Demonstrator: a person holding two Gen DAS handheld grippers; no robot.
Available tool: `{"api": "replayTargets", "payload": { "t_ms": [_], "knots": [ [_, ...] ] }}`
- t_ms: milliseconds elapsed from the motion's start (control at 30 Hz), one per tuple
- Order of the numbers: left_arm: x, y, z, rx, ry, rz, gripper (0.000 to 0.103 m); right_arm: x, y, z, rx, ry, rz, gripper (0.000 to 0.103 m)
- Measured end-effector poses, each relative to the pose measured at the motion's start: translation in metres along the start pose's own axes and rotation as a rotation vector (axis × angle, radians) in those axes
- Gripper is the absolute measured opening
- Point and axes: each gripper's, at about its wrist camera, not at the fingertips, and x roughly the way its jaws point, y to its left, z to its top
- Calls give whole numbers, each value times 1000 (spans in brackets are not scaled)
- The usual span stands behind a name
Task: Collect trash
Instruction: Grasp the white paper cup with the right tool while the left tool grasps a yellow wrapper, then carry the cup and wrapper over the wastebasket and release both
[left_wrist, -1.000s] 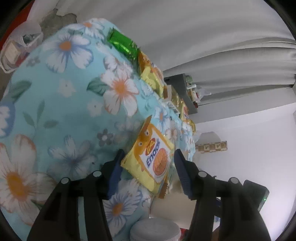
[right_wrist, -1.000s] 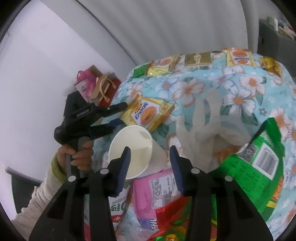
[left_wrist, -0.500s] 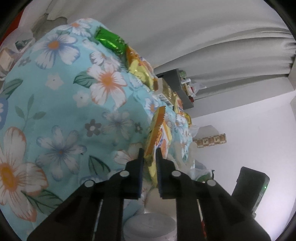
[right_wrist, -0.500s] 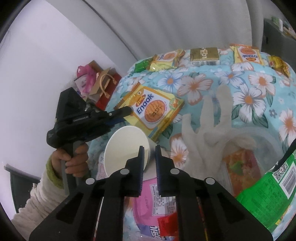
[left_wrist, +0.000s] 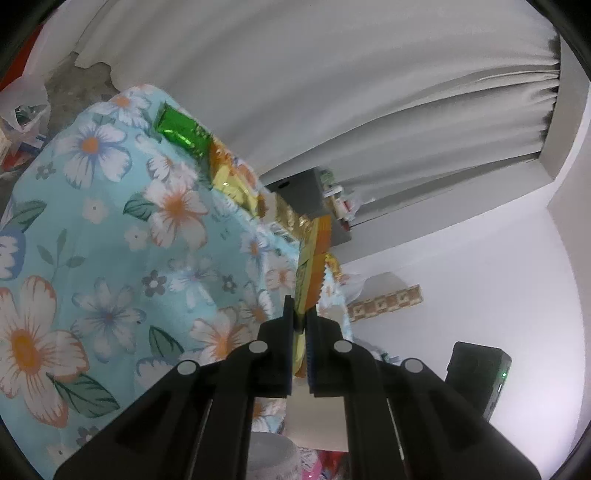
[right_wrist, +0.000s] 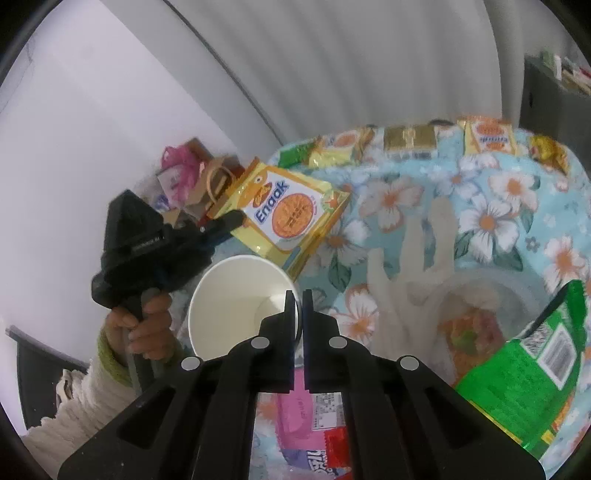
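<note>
My left gripper (left_wrist: 300, 321) is shut on a yellow Enaak snack packet (left_wrist: 308, 273), seen edge-on and lifted off the floral tablecloth (left_wrist: 110, 240). In the right wrist view the same packet (right_wrist: 288, 214) hangs from the left gripper (right_wrist: 236, 221) above the table's left edge. My right gripper (right_wrist: 299, 299) is shut on the rim of a white paper cup (right_wrist: 229, 302), held tilted with its mouth toward the camera. A white glove (right_wrist: 417, 280) lies right of the cup.
Several snack packets line the far table edge: green (left_wrist: 181, 133), gold (right_wrist: 410, 136), yellow (right_wrist: 487, 134). A green bag (right_wrist: 535, 369) and pink wrappers (right_wrist: 303, 410) lie near. Gift bags (right_wrist: 192, 177) sit beyond the table's left edge. Grey curtain (left_wrist: 332, 92) behind.
Both grippers went from open to shut. The left closed on the Enaak packet and lifted it off the cloth; the right closed on the cup's rim and raised it slightly.
</note>
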Motion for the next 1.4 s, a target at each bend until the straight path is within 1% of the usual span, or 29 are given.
{"api": "replayTargets", "payload": {
  "t_ms": [167,400,500,667,767,833,967,1133,1200,1233,1333,1400],
  "knots": [
    [-18,-6,2,14,-46,-32,5,-25,5,2,-12,-69,12,2],
    [-41,-35,0,77,-93,-52,4,-63,12,-1,-23,-153,53,2],
    [-54,-55,-6,114,-105,-70,4,-88,16,-6,-27,-199,81,2],
    [-80,-106,-25,232,-141,-70,4,-132,27,-17,-55,-277,98,2],
    [-91,-142,-44,308,-152,-79,4,-163,30,-28,-70,-333,96,2],
    [-94,-165,-59,351,-150,-78,4,-187,28,-41,-70,-371,89,2],
    [-86,-198,-91,397,-111,-91,4,-227,14,-68,-54,-431,59,2],
    [-52,-235,-134,441,-12,-109,4,-272,-20,-116,23,-494,-3,2],
    [-34,-249,-149,460,34,-112,4,-283,-35,-133,64,-512,-33,2],
    [-18,-259,-160,479,69,-107,4,-289,-45,-144,93,-520,-48,2],
    [17,-278,-185,508,140,-107,4,-307,-75,-177,185,-548,-102,2],
    [49,-293,-204,523,207,-110,4,-318,-95,-196,250,-570,-140,2]
  ]
}}
